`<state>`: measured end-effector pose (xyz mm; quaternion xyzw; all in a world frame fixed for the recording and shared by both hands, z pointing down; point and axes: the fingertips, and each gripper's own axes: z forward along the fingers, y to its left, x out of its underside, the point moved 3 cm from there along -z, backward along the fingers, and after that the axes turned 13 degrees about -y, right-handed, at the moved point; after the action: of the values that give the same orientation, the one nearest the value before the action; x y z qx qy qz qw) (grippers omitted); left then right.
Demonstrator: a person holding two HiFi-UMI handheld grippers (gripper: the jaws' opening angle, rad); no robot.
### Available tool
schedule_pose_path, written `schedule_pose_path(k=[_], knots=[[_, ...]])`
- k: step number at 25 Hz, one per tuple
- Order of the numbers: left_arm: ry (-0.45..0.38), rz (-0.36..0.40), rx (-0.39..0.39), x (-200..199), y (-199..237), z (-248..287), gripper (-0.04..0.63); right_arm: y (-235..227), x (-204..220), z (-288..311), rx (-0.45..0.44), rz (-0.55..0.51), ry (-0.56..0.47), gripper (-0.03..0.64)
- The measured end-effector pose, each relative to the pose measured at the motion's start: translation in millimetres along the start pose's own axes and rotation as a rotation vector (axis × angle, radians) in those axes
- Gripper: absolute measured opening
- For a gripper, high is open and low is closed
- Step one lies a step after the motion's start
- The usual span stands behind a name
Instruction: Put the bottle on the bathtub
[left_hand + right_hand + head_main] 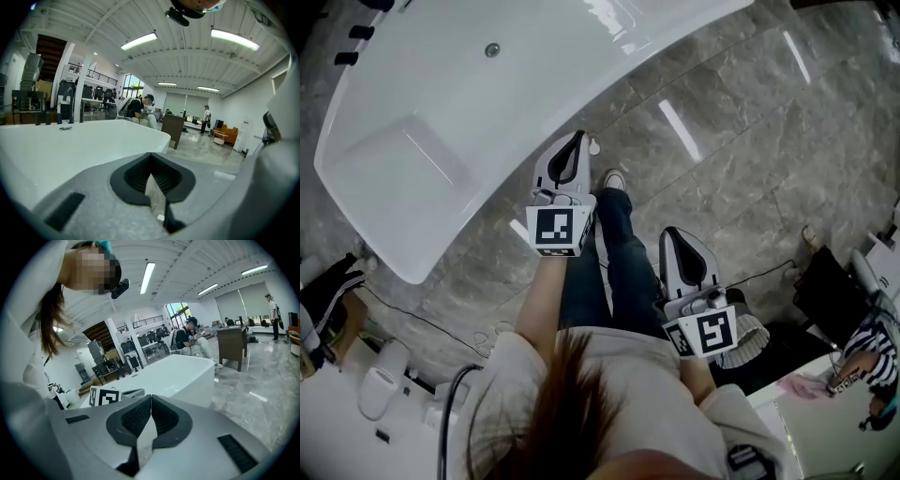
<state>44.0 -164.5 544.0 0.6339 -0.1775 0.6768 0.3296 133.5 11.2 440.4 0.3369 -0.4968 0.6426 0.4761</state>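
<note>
The person holds both tools above the grey marble floor (722,159). The left hand-held gripper (577,139) has its jaws pressed together with nothing between them, and its tip is just beside the long rim of the white bathtub (469,103). The right hand-held gripper (673,232) is also closed and empty, near the person's leg and farther from the bathtub.
</note>
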Motion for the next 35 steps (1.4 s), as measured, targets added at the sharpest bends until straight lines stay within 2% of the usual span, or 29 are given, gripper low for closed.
schedule_pose_path(k=[5, 13, 16, 23, 30, 35], knots=[[-0.050, 0.009, -0.003, -44, 8, -16, 0.014, 15, -23, 1, -0.010, -0.041, -0.029, 0.014], [-0.113, 0.067, 0.049, -123, 9, -43, 0.012, 43, -67, -4, -0.032, -0.108, -0.063, 0.014], [-0.129, 0.065, 0.046, -152, 3, -61, 0.014, 54, -84, -14, -0.038, -0.119, -0.073, 0.014], [-0.211, 0.059, 0.039, -214, -6, -82, 0.014, 66, -134, -15, -0.060, -0.156, -0.171, 0.014], [-0.267, 0.027, 0.016, -261, -8, -103, 0.014, 78, -169, -19, -0.076, -0.153, -0.234, 0.014], [-0.303, 0.035, 0.013, -290, -12, -117, 0.014, 85, -192, -22, -0.088, -0.160, -0.277, 0.012]])
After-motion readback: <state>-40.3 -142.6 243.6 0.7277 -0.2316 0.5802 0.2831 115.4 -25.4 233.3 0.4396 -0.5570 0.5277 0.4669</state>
